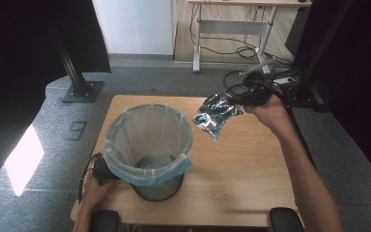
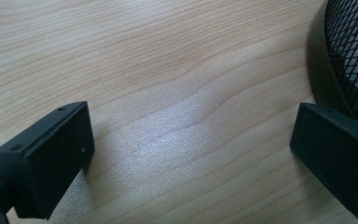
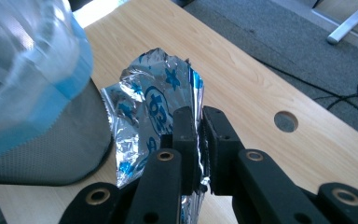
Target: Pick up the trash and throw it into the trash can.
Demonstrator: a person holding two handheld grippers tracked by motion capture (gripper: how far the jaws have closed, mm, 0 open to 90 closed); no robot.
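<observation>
Trouble, if it comes, will come from how little of that silver-and-blue foil wrapper (image 1: 218,115) the right gripper (image 3: 200,140) has: its jaws are pinched together on one crumpled edge, and the rest of the wrapper hangs loose in the air above the table (image 1: 251,164), off to the right of the bin's rim. I'd judge that a thin, slick sheet like that could slide out of the pinch if the hand swings quickly, and it would land on the wood rather than inside. It could also catch on the clear liner bag (image 1: 147,130) folded over the rim of the mesh waste bin (image 1: 158,189) and drag the liner down or crooked. The bin looks light, so a knock from the hand might tip or shove it. The left gripper (image 2: 191,154) rests low at the bin's foot with its jaws wide apart and nothing between them, one jaw just beside the mesh wall, so it isn't bracing anything yet. Counting up: one wrapper, one bin, one liner, one table, two grippers.
</observation>
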